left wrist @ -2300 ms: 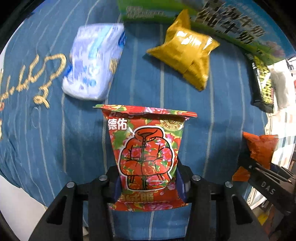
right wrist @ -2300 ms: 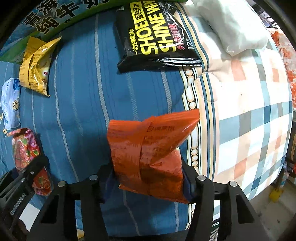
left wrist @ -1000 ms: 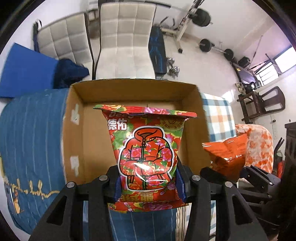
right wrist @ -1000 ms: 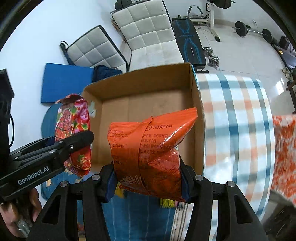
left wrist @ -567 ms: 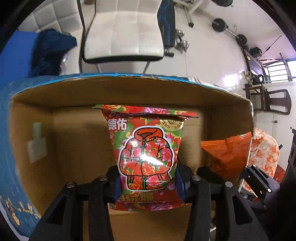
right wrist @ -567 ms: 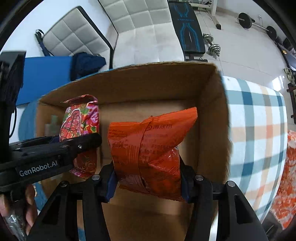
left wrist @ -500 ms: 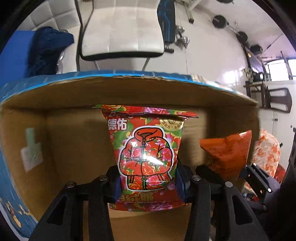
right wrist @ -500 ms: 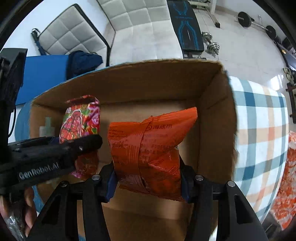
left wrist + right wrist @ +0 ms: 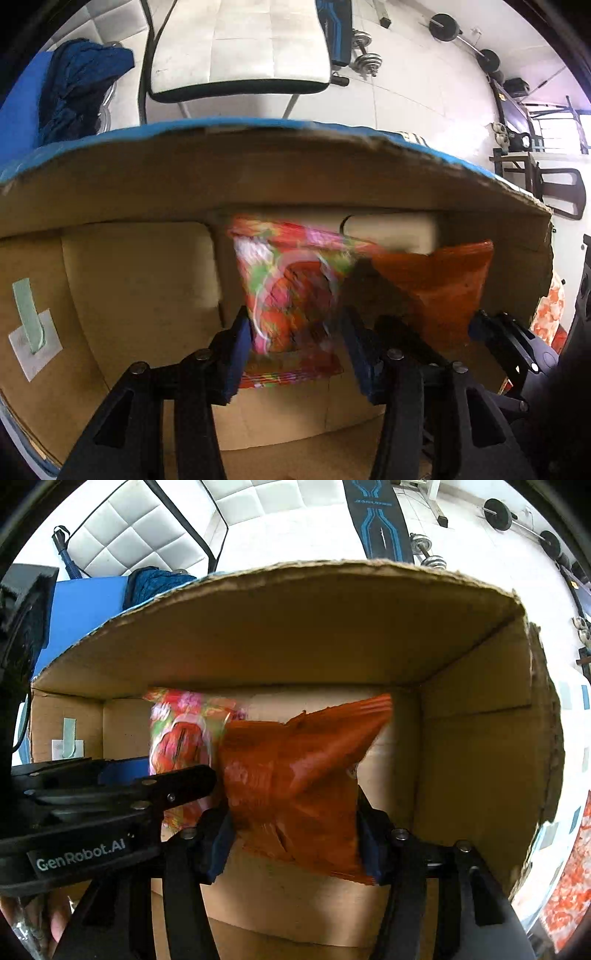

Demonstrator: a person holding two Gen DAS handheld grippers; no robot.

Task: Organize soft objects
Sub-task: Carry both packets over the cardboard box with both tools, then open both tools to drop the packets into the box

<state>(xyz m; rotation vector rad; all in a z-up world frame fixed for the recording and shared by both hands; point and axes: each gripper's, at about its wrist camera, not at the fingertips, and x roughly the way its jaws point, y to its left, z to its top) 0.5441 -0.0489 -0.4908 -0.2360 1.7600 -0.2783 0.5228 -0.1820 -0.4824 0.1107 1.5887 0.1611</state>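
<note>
Both grippers reach into an open cardboard box (image 9: pixel 110 280), which also shows in the right wrist view (image 9: pixel 472 746). The left gripper (image 9: pixel 295 332) has spread its fingers; the red floral snack bag (image 9: pixel 288 295) is blurred and slipping between them. The right gripper (image 9: pixel 295 823) has also widened; the orange snack bag (image 9: pixel 295 775) is blurred between its fingers. The floral bag (image 9: pixel 184 738) sits left of the orange one, and the orange bag (image 9: pixel 436 288) shows at right in the left wrist view.
A pale rectangular object (image 9: pixel 391 232) lies against the box's back wall. Beyond the box stand white quilted chairs (image 9: pixel 140 528), a blue mat (image 9: pixel 85 616) and dumbbells (image 9: pixel 365 62) on a white floor. A plaid cloth (image 9: pixel 576 709) lies right of the box.
Both grippers moved deeper into the box and opened their fingers. Both bags, held still before, are now blurred and dropping out of the grip.
</note>
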